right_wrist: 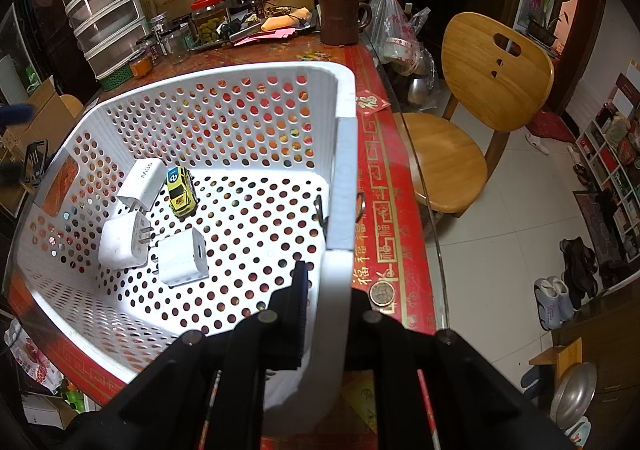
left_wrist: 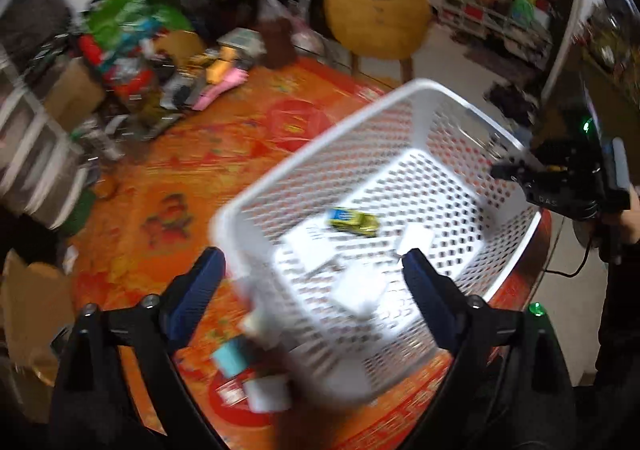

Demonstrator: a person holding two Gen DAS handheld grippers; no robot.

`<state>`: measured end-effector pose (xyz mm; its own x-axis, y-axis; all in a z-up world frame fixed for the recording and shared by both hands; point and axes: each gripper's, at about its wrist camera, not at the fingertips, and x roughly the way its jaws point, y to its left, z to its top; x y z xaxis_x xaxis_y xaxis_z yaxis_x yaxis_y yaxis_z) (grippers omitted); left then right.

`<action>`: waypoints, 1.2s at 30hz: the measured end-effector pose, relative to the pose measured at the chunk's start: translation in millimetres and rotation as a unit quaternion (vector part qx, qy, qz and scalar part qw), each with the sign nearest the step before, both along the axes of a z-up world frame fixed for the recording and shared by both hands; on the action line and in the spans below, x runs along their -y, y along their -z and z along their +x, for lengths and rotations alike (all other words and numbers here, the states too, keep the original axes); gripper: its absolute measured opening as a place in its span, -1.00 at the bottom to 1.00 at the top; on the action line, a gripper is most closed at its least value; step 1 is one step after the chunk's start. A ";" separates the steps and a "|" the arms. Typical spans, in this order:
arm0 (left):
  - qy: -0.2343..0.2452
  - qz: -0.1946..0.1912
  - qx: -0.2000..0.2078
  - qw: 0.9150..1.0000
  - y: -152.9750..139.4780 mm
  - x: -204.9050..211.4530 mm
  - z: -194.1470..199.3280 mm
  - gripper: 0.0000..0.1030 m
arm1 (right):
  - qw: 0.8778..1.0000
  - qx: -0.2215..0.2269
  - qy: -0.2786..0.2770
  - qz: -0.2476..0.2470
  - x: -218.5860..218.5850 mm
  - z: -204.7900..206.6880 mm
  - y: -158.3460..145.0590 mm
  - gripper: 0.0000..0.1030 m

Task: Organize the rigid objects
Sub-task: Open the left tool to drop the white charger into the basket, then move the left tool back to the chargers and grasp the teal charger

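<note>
A white perforated basket (right_wrist: 248, 70) stands on the red-orange tablecloth. Inside it lie a yellow toy car (right_wrist: 182, 192) and three white chargers (right_wrist: 142, 182) (right_wrist: 120, 238) (right_wrist: 184, 256). My right gripper (right_wrist: 330, 290) is shut on the basket's right wall, one finger inside and one outside. The left wrist view is blurred. My left gripper (left_wrist: 312, 270) hangs open above the basket's (left_wrist: 320, 138) near corner with nothing pressed between its pads. The car (left_wrist: 354, 221) and the right gripper (left_wrist: 516, 172) on the far rim also show there.
Small teal and white objects (left_wrist: 234, 360) lie on the cloth beside the basket. A coin (right_wrist: 382, 293) and a red envelope (right_wrist: 372, 102) sit near the table's glass edge. A brown mug (right_wrist: 340, 18), jars and clutter crowd the back. A wooden chair (right_wrist: 480, 90) stands beyond.
</note>
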<state>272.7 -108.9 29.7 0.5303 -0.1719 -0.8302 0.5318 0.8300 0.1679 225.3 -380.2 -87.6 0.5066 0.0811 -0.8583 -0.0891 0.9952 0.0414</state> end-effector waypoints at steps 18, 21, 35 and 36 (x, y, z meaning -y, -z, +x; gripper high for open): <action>-0.193 -0.011 -0.116 0.974 137.6 -196.2 24.5 0.98 | 1.000 0.002 0.004 0.000 0.6 -1.2 -0.5 -0.82; -0.186 -0.029 -0.137 0.973 157.0 -192.0 30.0 0.98 | 1.000 0.002 0.004 -0.001 0.4 -1.3 -0.7 -0.82; -0.147 -0.027 -0.183 0.972 193.5 -147.8 46.4 0.97 | 1.000 0.002 0.003 -0.002 0.0 -1.6 0.3 -0.82; -0.147 -0.026 -0.185 0.971 195.7 -146.9 46.8 0.95 | 1.000 0.002 0.002 -0.003 0.0 -1.7 0.2 -0.82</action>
